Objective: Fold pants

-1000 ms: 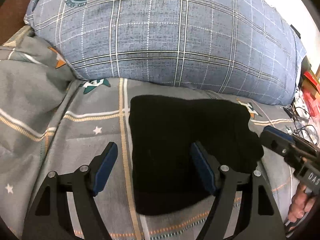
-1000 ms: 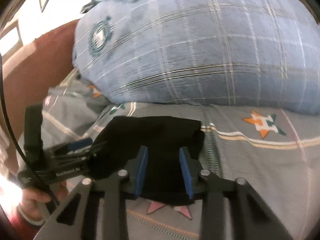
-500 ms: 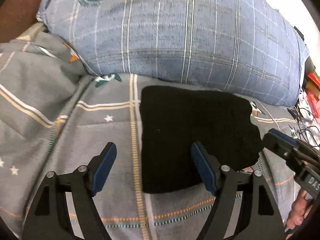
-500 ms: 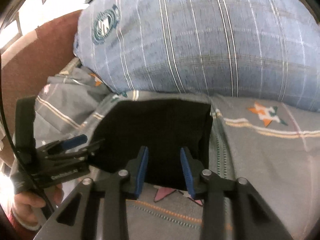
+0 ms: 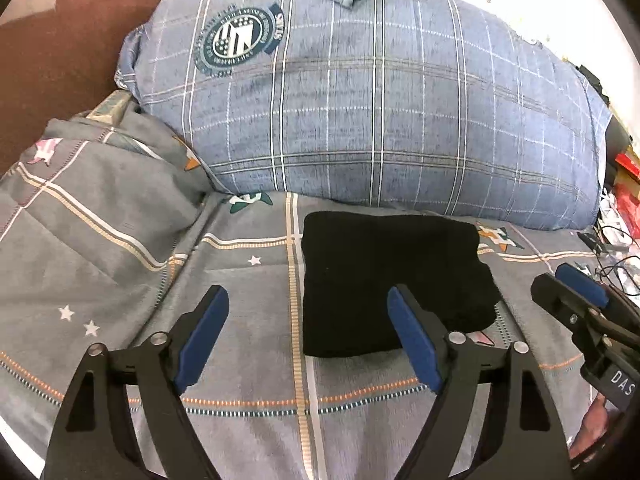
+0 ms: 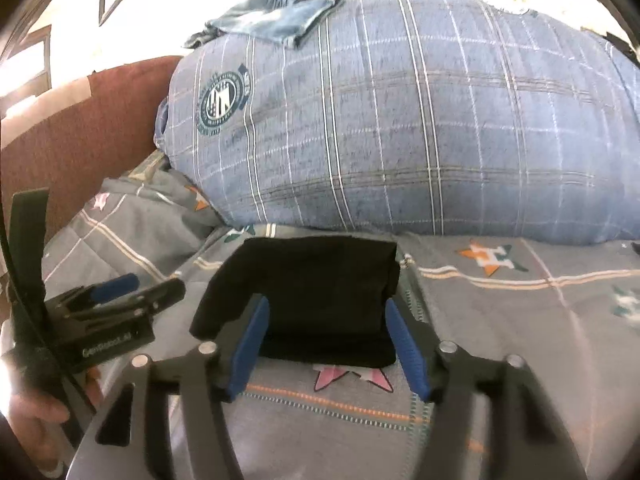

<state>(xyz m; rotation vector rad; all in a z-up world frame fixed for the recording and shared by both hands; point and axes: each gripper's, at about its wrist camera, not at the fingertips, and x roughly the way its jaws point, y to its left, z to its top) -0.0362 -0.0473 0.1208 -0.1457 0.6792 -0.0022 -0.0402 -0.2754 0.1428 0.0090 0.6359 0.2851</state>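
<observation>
Pants [image 5: 392, 280] folded, black, mid-frame on grey bedspread [image 5: 240, 360].
Left gripper [image 5: 308, 336] & right gripper [image 6: 326, 344]: jaws opening, pads spread, gripping nothing.

White letters "DAS" are showing on the black body of the right tongs [image 5: 568, 300], at the right edge of the left wrist view, cut off by the frame. A pale brand line is running along the body of the left tongs [image 6: 136, 292] in the right wrist view, too blurred to read. A round dark-teal crest is sitting on the blue plaid pillow [image 5: 380, 100]; its side banner is appearing to read "SWISS", while the ring lettering is staying too small to make out.
</observation>
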